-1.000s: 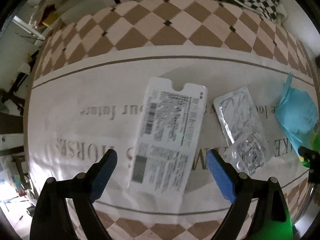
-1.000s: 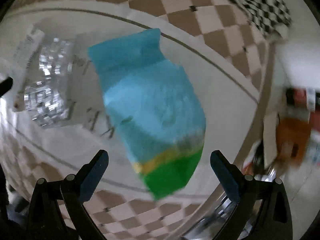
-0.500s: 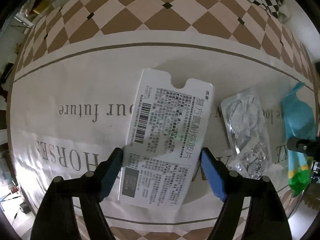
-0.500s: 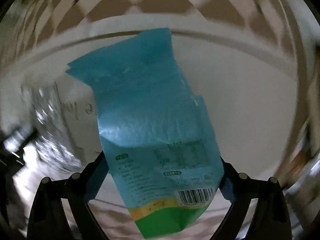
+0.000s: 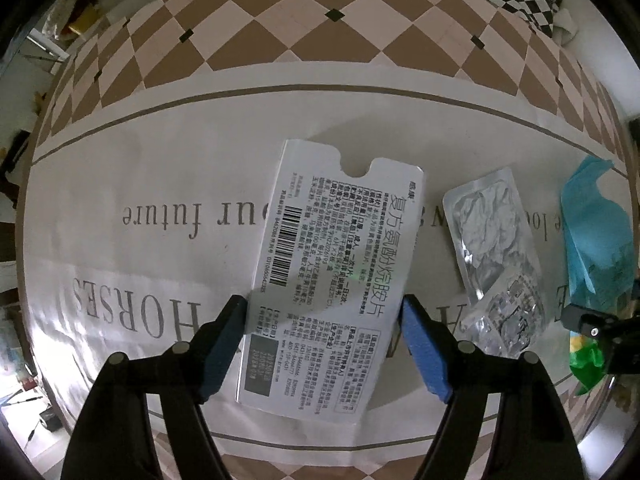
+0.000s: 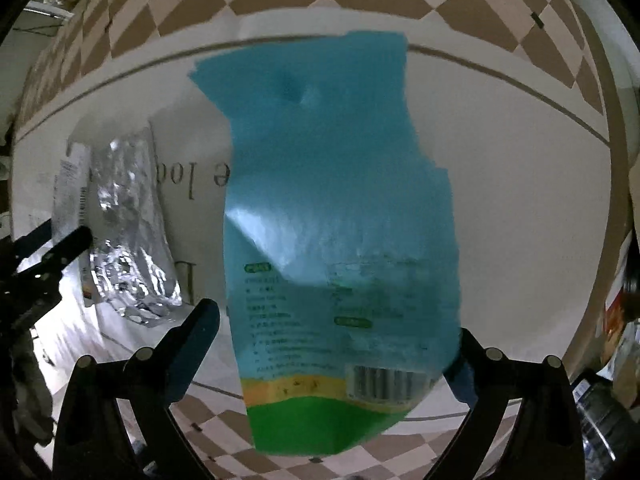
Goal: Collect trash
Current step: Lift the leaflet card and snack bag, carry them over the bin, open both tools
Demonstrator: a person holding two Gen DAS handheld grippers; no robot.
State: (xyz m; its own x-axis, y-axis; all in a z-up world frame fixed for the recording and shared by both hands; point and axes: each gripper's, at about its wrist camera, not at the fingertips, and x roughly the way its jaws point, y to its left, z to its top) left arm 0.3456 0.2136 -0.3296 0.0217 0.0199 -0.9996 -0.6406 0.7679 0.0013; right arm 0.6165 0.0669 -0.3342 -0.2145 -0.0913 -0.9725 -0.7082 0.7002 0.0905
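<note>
White medicine card [image 5: 334, 280], printed side up, barcode and dense text, flat on the tablecloth [image 5: 160, 160], notched end pointing away. Left gripper [image 5: 322, 316] straddling its near half, blue pads [image 5: 420, 348] at the card's two long edges, touching or just shy of them; clamped or not, cannot tell. Just right of the card, apart from it: crumpled foil blister pack [image 5: 496, 256], lying flat. Further right, at the edge of the left view, blue snack bag [image 5: 588, 236], green and yellow band at its near end. In the right view the same blue snack bag [image 6: 340, 220] filling the centre, text and barcode side up, slightly blurred, near end sitting between the fingers of the right gripper [image 6: 336, 344]. Jaws spread wide; left pad clear of the bag, right pad hidden behind the bag's edge, contact not readable. Foil blister pack [image 6: 128, 228] to the left of the bag there, then a sliver of the medicine card [image 6: 68, 192] and the black frame of the left gripper at the far left. Tablecloth white with grey lettering, brown diamond border.
</note>
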